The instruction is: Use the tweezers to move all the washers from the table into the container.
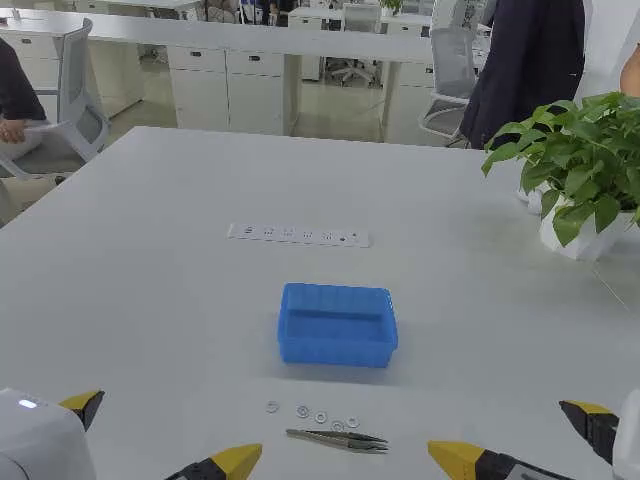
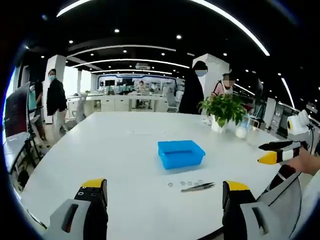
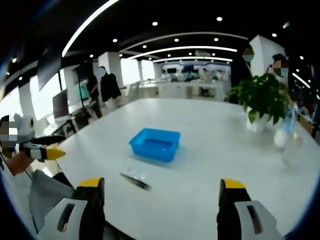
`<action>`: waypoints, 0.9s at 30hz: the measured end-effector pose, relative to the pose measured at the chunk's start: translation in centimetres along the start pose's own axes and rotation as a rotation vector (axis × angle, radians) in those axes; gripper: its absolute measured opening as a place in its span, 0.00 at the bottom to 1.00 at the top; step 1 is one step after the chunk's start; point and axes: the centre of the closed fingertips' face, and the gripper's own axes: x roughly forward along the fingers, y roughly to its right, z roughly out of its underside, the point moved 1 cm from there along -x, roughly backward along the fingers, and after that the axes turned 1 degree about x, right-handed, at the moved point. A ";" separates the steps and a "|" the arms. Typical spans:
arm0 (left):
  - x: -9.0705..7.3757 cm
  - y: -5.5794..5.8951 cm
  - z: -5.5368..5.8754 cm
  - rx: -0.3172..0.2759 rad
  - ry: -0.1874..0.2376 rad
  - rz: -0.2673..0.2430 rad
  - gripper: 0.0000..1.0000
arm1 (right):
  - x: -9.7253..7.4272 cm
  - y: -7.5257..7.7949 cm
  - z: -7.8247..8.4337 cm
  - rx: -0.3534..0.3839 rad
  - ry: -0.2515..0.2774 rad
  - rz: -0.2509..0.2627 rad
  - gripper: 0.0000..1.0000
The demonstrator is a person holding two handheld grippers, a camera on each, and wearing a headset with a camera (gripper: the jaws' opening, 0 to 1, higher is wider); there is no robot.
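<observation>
A blue container (image 1: 338, 325) stands open-topped on the white table (image 1: 150, 260). Several small washers (image 1: 312, 414) lie in a row just in front of it, and metal tweezers (image 1: 337, 438) rest flat beside them. My left gripper (image 1: 155, 435) is open at the near left, away from the tweezers. At the near right my right gripper (image 1: 525, 437) is open too, holding nothing. The left gripper view has its gripper (image 2: 164, 185) wide, with the container (image 2: 181, 153), washers (image 2: 185, 183) and tweezers (image 2: 198, 187) ahead. In the right gripper view the gripper (image 3: 160, 183) faces the container (image 3: 155, 144) and tweezers (image 3: 135, 182).
A white power strip (image 1: 298, 236) lies beyond the container. A potted plant (image 1: 580, 170) stands at the table's right edge. Office chairs (image 1: 70, 120) and a person (image 1: 525, 60) are past the far edge.
</observation>
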 end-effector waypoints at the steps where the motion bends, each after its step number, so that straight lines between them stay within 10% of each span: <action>1: 0.0 0.0 0.0 0.000 0.000 0.000 0.98 | 0.0 0.0 0.0 0.000 0.001 0.000 0.94; 27: 0.1 0.4 0.3 0.027 -0.022 0.004 0.98 | 0.1 0.0 0.1 -0.012 -0.003 -0.005 0.93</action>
